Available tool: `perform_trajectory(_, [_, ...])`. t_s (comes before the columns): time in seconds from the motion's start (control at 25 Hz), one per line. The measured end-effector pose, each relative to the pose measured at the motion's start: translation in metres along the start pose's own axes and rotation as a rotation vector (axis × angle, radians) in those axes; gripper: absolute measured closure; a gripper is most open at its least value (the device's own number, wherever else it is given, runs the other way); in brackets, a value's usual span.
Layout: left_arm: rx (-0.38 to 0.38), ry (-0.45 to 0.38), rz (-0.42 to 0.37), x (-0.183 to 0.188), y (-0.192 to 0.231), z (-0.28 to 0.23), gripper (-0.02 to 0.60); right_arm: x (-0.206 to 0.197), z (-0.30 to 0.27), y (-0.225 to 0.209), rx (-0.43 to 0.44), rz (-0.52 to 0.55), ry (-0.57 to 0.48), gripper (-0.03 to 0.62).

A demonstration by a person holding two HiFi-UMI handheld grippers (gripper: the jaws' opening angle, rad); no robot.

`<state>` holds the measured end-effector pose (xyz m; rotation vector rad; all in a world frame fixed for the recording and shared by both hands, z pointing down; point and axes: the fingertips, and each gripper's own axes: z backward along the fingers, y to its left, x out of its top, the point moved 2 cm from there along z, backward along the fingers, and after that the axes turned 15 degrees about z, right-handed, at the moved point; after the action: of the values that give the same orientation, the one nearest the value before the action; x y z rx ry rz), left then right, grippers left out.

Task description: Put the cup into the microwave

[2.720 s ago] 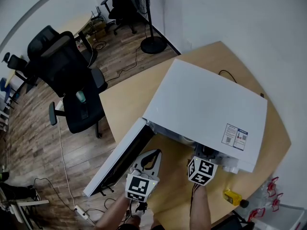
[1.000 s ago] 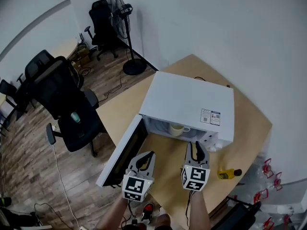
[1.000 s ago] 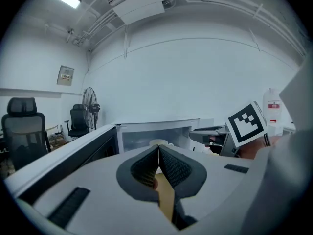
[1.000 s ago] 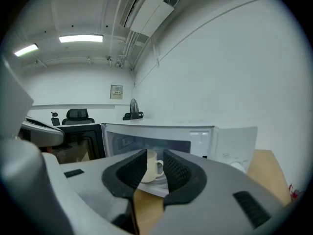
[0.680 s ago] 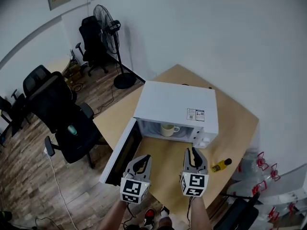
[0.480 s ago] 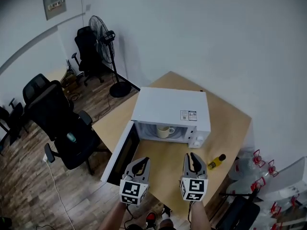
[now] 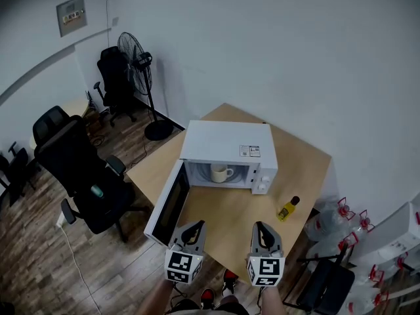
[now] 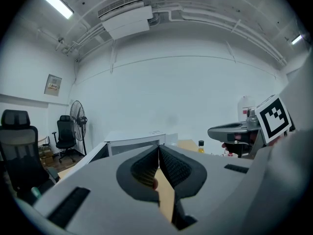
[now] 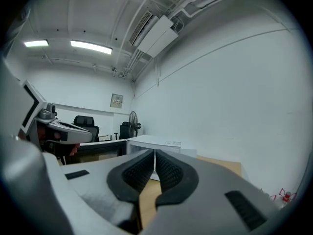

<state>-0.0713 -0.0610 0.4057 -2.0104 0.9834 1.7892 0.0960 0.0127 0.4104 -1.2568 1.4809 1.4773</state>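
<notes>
A pale cup (image 7: 220, 173) stands inside the white microwave (image 7: 226, 146), whose door (image 7: 167, 205) hangs wide open to the left. Both grippers are held well back from it, over the near edge of the wooden table (image 7: 302, 163). My left gripper (image 7: 196, 226) is shut with nothing in it; in the left gripper view its jaws (image 8: 159, 148) meet at the tips, and the microwave (image 8: 134, 143) lies beyond. My right gripper (image 7: 260, 227) is closing, its tips almost touching with nothing between them (image 9: 154, 152).
A small yellow bottle (image 7: 287, 209) stands on the table to the right of the microwave. A black office chair (image 7: 85, 169) and a standing fan (image 7: 134, 51) are on the floor to the left. Water jugs (image 7: 341, 215) sit on the floor at the right.
Both grippers have drawn back from the microwave toward the table's near edge. The right jaws have closed. The cup stays inside, and the head view now takes in far more of the room.
</notes>
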Motion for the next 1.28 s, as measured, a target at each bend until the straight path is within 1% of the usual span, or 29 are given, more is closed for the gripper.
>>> perform_trajectory(0.28, [-0.025,0.022,-0.008,-0.017,-0.011,0.037,0.558,-0.006,0.047,0.025,-0.004,-0.004,0.010,0.570])
perform_trajectory(0.48, [-0.023,0.026,0.004,-0.025,-0.012,0.057,0.558,-0.014,0.067,0.042,0.003,-0.012,0.027,0.569])
perform_trajectory(0.72, [-0.013,0.024,0.002,-0.026,-0.005,0.070,0.558,-0.013,0.072,0.053,0.012,-0.019,0.026,0.576])
perform_trajectory(1.28, [-0.027,0.022,-0.009,-0.023,-0.003,0.073,0.558,-0.007,0.071,0.057,0.004,-0.006,0.021,0.577])
